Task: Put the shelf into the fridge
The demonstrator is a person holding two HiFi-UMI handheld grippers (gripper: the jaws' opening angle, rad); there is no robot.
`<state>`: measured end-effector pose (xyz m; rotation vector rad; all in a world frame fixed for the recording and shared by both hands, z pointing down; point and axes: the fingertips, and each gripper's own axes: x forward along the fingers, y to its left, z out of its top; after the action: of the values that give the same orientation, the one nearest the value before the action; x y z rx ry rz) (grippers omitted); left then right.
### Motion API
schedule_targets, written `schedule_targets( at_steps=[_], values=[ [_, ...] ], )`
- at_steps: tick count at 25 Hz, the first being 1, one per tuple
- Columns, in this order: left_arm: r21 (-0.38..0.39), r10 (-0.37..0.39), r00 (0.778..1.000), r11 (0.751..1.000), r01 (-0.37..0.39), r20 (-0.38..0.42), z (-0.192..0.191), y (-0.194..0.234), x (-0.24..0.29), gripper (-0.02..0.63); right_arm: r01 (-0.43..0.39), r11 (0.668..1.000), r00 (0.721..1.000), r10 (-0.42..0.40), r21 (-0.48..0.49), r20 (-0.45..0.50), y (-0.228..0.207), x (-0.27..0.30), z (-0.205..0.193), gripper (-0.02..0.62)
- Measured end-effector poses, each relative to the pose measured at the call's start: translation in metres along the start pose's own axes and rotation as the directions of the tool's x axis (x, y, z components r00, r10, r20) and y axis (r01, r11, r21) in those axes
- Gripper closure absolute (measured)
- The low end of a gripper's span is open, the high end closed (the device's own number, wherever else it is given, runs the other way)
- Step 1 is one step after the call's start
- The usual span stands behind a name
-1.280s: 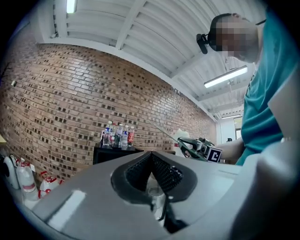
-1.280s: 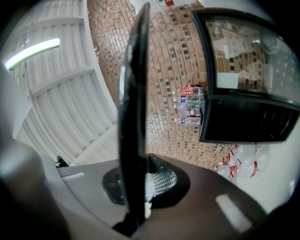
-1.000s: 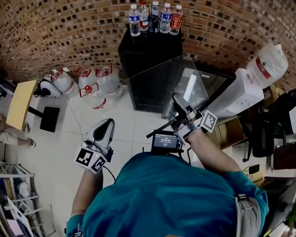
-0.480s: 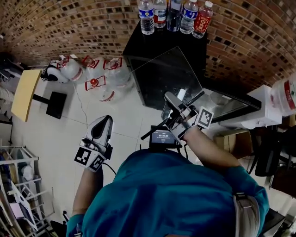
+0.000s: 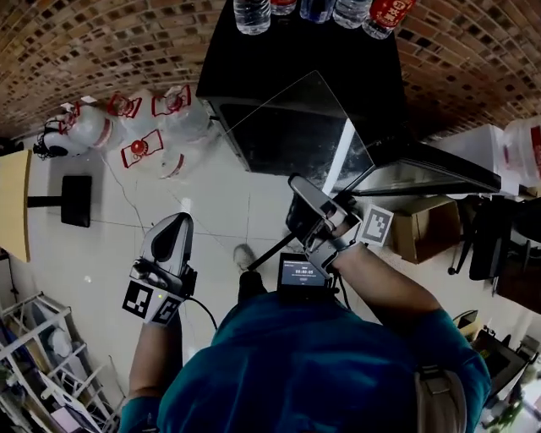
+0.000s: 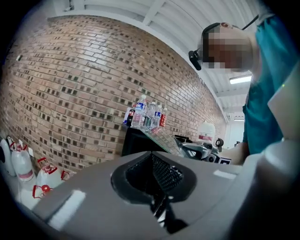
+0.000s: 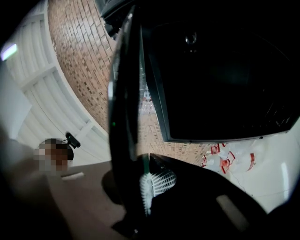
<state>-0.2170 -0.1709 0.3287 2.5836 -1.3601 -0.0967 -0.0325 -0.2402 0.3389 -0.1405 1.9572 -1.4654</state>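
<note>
The glass shelf (image 5: 296,135) is a clear pane, held tilted in front of the black fridge (image 5: 254,51), whose door (image 5: 431,169) stands open to the right. My right gripper (image 5: 300,193) grips the pane's near edge. In the right gripper view that edge (image 7: 124,117) runs up between the jaws (image 7: 143,187), which are opening slightly while the pads still touch the glass, and the fridge's dark front (image 7: 220,70) is close ahead. My left gripper (image 5: 176,221) hangs over the floor at the left, shut and holding nothing (image 6: 157,187).
Several water bottles (image 5: 321,10) stand on top of the fridge. Large water jugs (image 5: 144,135) lie on the tiled floor to its left, next to a black stand base (image 5: 76,199). A cardboard box (image 5: 423,228) sits under the open door. A brick wall (image 5: 84,51) runs behind.
The fridge has drawn nearer and larger in the head view. My right gripper has carried the shelf closer to the fridge front. The left gripper has stayed low at the left.
</note>
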Motion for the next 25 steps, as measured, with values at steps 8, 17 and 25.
schedule_targets(
  at_steps=[8, 17, 25],
  values=[
    [0.017, -0.049, 0.997, 0.999, 0.05, -0.064, -0.122, 0.075, 0.024, 0.604, -0.112, 0.993, 0.993, 0.111, 0.03, 0.035, -0.098, -0.018, -0.019, 0.581],
    [-0.003, -0.068, 0.995, 0.998, 0.068, -0.075, -0.191, 0.09, 0.022, 0.604, -0.113, 0.992, 0.992, 0.116, -0.052, 0.056, -0.144, -0.051, -0.038, 0.583],
    [-0.014, -0.088, 0.986, 0.996, 0.087, -0.139, -0.235, 0.106, 0.037, 0.604, -0.011, 0.999, 0.974, 0.022, -0.049, 0.226, -0.212, -0.078, -0.011, 0.583]
  ],
)
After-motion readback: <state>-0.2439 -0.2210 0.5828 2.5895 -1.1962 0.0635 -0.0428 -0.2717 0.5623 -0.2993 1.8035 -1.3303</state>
